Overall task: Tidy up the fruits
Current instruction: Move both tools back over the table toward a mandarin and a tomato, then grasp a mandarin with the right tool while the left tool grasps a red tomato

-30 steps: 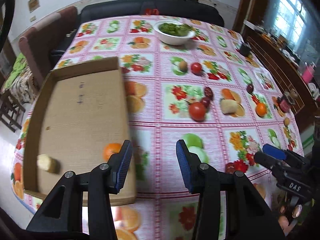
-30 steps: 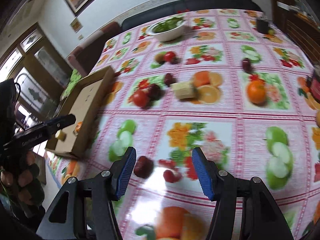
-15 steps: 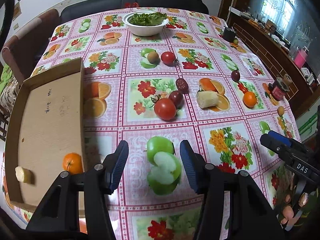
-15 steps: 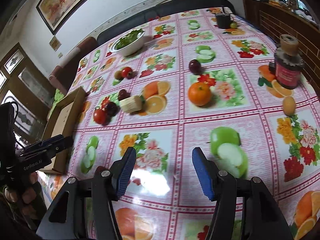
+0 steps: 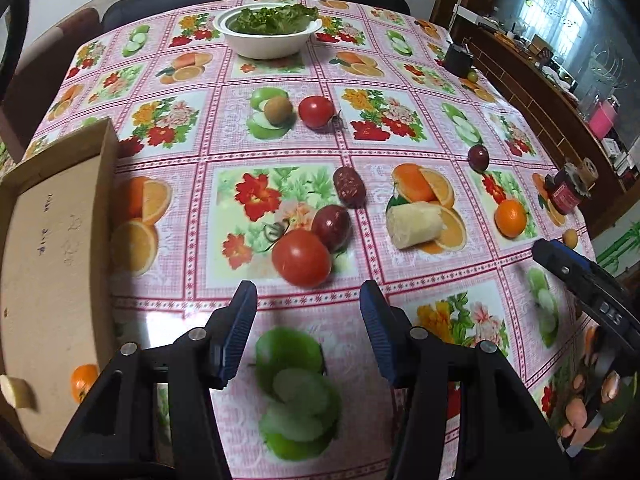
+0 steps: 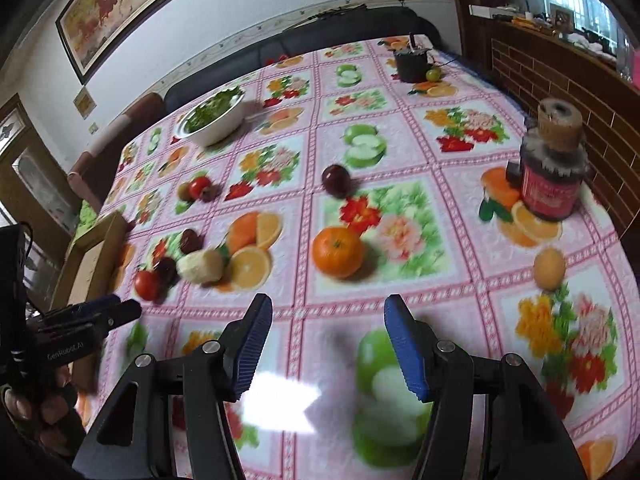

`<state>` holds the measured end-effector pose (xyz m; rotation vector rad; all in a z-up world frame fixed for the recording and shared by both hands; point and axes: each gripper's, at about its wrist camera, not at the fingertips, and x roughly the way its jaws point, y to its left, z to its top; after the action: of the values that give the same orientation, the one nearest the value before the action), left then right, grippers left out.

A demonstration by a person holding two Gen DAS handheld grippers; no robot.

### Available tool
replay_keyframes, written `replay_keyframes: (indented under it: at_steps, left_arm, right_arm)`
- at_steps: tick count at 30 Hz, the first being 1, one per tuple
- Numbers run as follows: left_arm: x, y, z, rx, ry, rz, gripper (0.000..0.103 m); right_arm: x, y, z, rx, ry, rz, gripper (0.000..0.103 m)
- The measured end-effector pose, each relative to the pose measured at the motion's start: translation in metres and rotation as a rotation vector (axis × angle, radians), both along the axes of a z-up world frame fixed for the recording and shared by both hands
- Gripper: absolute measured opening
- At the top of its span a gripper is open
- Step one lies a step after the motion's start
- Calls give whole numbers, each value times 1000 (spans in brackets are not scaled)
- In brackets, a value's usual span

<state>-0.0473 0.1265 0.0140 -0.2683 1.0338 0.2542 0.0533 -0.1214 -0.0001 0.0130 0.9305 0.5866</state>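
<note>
I've swung the left tongs (image 5: 306, 322) off the cardboard box (image 5: 52, 264) onto the big tomato (image 5: 302, 257); both tongs apart, empty, right tongs (image 6: 326, 338) nearing the orange (image 6: 337, 251).

Tablecloth (image 6: 400, 128) on bench: glossy, embossed plastic, glare patch near front edge. Cardboard tray (image 5: 52, 248): matt brown. Large tomato (image 5: 302, 257): smooth, shiny skin. Bowl (image 5: 268, 38): plain white, smooth. Gripper pads (image 5: 240, 332): ribbed blue.
</note>
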Motion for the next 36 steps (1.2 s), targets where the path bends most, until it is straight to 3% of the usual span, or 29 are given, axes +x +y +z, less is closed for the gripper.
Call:
replay_keyframes:
  at_steps: [18, 22, 23, 26, 36]
  left_arm:
    - [22, 15, -21, -3, 4, 20, 52]
    - [23, 15, -21, 7, -11, 10, 50]
    - [22, 14, -21, 9, -15, 7, 48]
    - [19, 13, -21, 3, -22, 0, 34]
    - [-6, 12, -5, 1, -51, 20, 34]
  right_arm:
    - [35, 38, -21, -143, -14, -8, 60]
    - [37, 41, -23, -166, -27, -16, 48]
    - [38, 41, -23, -161, -27, -11, 41]
    - [37, 43, -22, -151, -30, 1, 38]
    - [10, 37, -7, -83, -11, 22, 38]
